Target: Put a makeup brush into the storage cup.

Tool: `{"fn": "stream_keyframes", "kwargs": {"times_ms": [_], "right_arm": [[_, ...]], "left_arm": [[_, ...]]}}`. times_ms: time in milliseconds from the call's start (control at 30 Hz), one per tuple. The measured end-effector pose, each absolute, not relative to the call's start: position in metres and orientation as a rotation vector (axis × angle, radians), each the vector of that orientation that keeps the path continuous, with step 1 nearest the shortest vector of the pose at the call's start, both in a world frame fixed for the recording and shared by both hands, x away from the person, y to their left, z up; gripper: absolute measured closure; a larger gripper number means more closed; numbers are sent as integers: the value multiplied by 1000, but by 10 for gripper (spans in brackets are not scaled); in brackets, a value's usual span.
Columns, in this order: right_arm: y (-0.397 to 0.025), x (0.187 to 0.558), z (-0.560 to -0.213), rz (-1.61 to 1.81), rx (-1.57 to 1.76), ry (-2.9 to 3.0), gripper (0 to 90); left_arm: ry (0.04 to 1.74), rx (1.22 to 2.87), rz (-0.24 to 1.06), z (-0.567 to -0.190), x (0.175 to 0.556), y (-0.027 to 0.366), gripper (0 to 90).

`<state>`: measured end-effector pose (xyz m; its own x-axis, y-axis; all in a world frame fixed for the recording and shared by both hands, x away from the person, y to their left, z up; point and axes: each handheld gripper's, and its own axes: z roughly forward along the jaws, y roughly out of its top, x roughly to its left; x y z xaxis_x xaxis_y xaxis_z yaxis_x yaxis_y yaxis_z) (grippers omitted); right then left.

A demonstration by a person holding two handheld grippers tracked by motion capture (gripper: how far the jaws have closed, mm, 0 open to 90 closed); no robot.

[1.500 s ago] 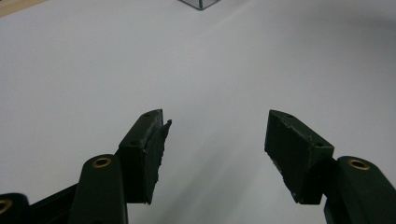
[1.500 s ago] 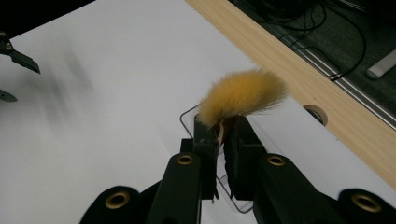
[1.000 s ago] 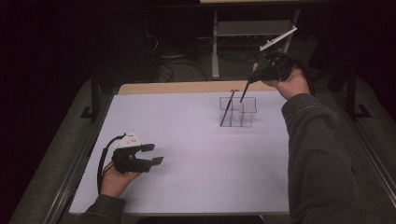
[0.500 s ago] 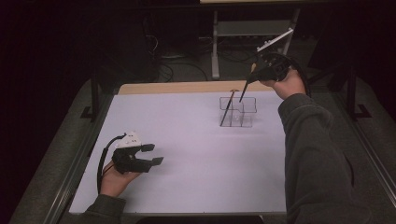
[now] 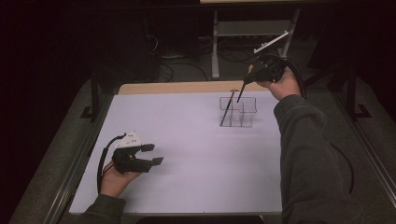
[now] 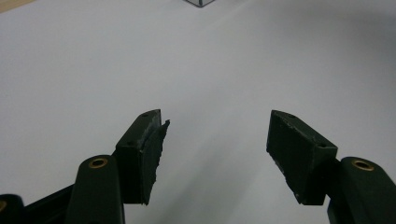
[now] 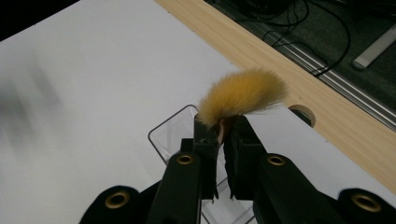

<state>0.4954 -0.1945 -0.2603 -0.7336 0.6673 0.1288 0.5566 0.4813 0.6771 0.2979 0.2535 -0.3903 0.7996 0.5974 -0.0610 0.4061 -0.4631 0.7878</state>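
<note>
Right tool point(image 5: 239, 95) raised, clamped on brush point(image 7: 240, 95), apparently over organizer point(image 5: 238, 112), left tool point(image 5: 154, 154) apart.

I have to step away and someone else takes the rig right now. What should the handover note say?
Right gripper: shut on a brush just below its yellow bristles, held over the clear organizer at the table's far right.
Left gripper: open, holding nothing, low over the near-left of the white table.
Things: the brush handle slants down into the organizer, bristles up.
Done: brush is in the organizer, it seems.
Left: probably release the brush and draw the right gripper back.
</note>
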Motion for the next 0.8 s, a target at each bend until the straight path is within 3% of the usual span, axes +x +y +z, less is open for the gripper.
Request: {"fn": "stream_keyframes", "kwargs": {"times_ms": [800], "right_arm": [[-194, 495, -286, 1098, 1112, 2587, 825]], "left_arm": [[730, 2127, 281, -389, 298, 254, 351]]}}
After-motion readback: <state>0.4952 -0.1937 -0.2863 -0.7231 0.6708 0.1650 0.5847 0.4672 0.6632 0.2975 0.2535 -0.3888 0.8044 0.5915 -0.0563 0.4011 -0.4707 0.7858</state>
